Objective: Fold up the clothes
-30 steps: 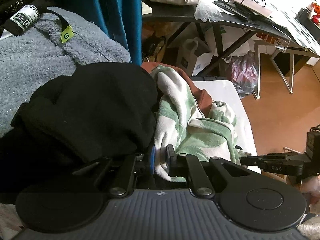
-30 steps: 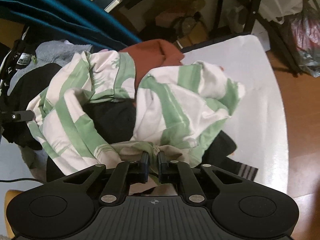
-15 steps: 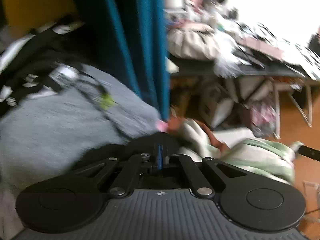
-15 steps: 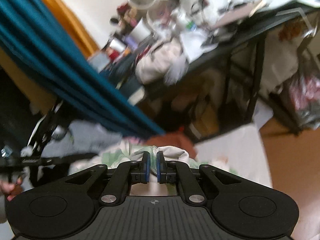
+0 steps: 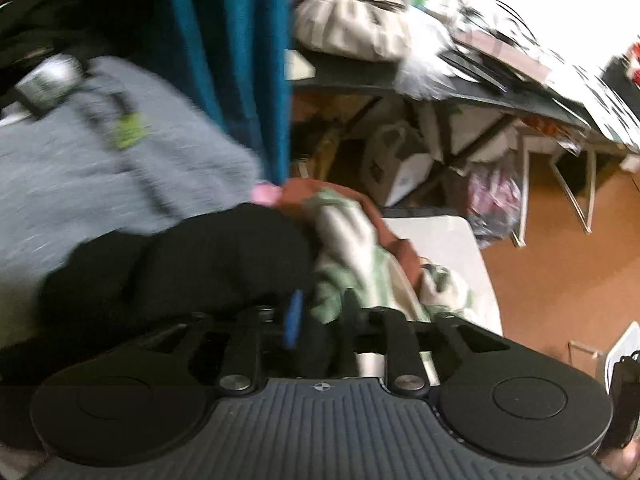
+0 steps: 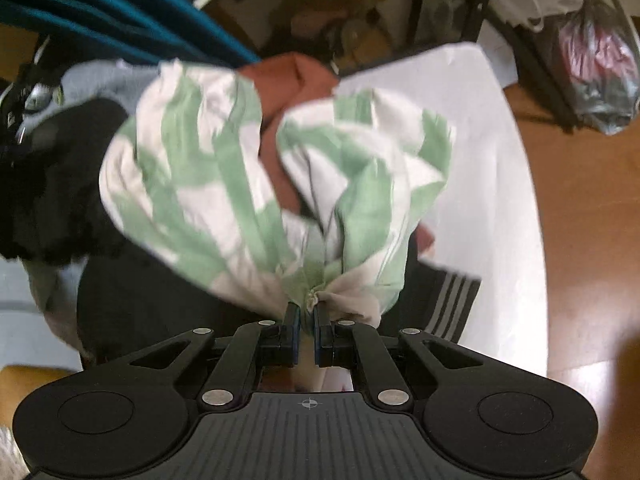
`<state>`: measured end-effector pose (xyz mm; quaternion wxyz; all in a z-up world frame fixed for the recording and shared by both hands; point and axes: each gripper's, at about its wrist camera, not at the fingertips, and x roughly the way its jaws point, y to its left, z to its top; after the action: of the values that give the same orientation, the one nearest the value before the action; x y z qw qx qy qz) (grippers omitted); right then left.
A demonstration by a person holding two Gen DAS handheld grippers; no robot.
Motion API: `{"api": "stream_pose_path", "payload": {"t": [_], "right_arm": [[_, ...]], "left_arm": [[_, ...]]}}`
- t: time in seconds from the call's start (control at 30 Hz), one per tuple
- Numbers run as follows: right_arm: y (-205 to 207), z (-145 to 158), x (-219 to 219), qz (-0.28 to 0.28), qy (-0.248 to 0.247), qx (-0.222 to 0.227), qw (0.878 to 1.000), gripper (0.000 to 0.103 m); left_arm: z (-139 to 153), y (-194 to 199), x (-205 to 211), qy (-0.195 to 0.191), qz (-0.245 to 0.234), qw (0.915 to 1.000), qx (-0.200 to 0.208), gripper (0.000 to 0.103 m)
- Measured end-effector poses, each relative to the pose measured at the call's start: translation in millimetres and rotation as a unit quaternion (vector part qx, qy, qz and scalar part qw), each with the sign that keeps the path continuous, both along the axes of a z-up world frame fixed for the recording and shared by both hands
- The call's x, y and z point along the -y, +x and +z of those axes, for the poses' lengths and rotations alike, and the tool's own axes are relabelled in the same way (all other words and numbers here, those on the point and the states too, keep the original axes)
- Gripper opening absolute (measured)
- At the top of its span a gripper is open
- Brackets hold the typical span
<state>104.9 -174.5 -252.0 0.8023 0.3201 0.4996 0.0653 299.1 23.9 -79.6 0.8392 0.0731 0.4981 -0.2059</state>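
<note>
Green-and-white garment [image 6: 248, 184] pinched in right gripper [image 6: 307, 314].

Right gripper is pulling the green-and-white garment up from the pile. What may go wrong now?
1. The right gripper pinches only a small bunch of the green-and-white garment, so it may slip out.
2. The rust-brown cloth lies between its folds and may be dragged along.
3. The left gripper stands open beside the black garment and might catch that instead.

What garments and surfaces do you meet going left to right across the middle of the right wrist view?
Black garment → green-and-white striped garment, pinched by the right gripper → rust-brown garment in its gap → white table → orange-brown floor.
</note>
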Motion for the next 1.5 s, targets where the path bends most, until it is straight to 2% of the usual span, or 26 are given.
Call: {"api": "stream_pose_path", "payload": {"t": [0.07, 0.17, 0.23, 0.27, 0.3, 0.37, 0.47, 0.57, 0.7, 0.77, 0.8, 0.87, 0.97, 1.03, 1.13, 1.23, 1.3, 1.4, 1.5], "right_arm": [[-2, -6, -4, 0.005, 0.0, -0.014, 1.0, 0.006], [-6, -4, -3, -0.001, 0.0, -0.014, 1.0, 0.006], [-9, -3, -3, -0.005, -0.001, -0.014, 1.0, 0.006], [-11, -3, -2, -0.007, -0.001, -0.014, 1.0, 0.006], [-12, -2, -2, -0.008, -0.001, -0.014, 1.0, 0.006], [-15, -1, -2, -0.012, -0.001, -0.014, 1.0, 0.006], [-20, 3, 5, -0.034, 0.011, -0.011, 0.999, 0.006], [-20, 26, 21, -0.085, 0.027, 0.03, 0.996, 0.005], [-14, 64, 39, -0.129, 0.011, 0.104, 0.986, 0.004], [-12, 73, 44, -0.129, 0.0, 0.121, 0.984, 0.004], [-12, 71, 43, -0.12, -0.001, 0.118, 0.986, 0.004], [-12, 67, 40, -0.102, -0.002, 0.111, 0.989, 0.004], [-11, 44, 20, -0.064, 0.004, 0.062, 0.996, 0.003], [-12, 25, 2, -0.034, 0.011, 0.021, 0.999, 0.002], [-14, 6, -20, 0.008, 0.006, -0.023, 1.0, 0.0], [-14, 2, -29, 0.025, -0.003, -0.033, 0.999, 0.0], [-14, 3, -32, 0.029, -0.008, -0.031, 0.999, 0.0], [-10, 6, -32, 0.028, -0.014, -0.024, 0.999, 0.001], [-2, 11, -26, 0.016, -0.02, -0.014, 1.0, 0.005]], "left_arm": [[-15, 9, 21, 0.018, -0.014, 0.9997, -0.012, 0.046], [-46, 25, 51, 0.045, -0.036, 0.9972, -0.049, 0.047], [-63, 33, 66, 0.072, -0.044, 0.9948, -0.058, 0.045], [-69, 34, 70, 0.081, -0.048, 0.9939, -0.057, 0.022], [-72, 35, 73, 0.086, -0.05, 0.9936, -0.055, 0.009], [-65, 33, 68, 0.07, -0.046, 0.9955, -0.045, 0.008], [-35, 33, 52, 0.026, -0.041, 0.9985, -0.026, 0.008], [8, 34, 34, -0.007, -0.034, 0.9992, 0.021, 0.007], [67, 21, 3, -0.061, 0.011, 0.9919, 0.111, 0.007], [82, 8, -19, -0.068, 0.041, 0.9862, 0.145, 0.007], [85, 2, -31, -0.067, 0.057, 0.9843, 0.153, 0.007], [77, -8, -53, -0.053, 0.082, 0.985, 0.142, 0.007], [45, -22, -80, -0.012, 0.107, 0.9886, 0.106, 0.008], [32, -33, -96, -0.01, 0.126, 0.9883, 0.085, 0.008], [21, -40, -113, -0.032, 0.156, 0.9859, 0.051, 0.013], [21, -35, -122, -0.083, 0.179, 0.9802, 0.02, 0.028], [29, -32, -118, -0.082, 0.18, 0.98, 0.024, 0.042], [45, -30, -110, -0.083, 0.167, 0.9811, 0.05, 0.045], [62, -23, -102, -0.118, 0.158, 0.9775, 0.075, 0.052]]}}
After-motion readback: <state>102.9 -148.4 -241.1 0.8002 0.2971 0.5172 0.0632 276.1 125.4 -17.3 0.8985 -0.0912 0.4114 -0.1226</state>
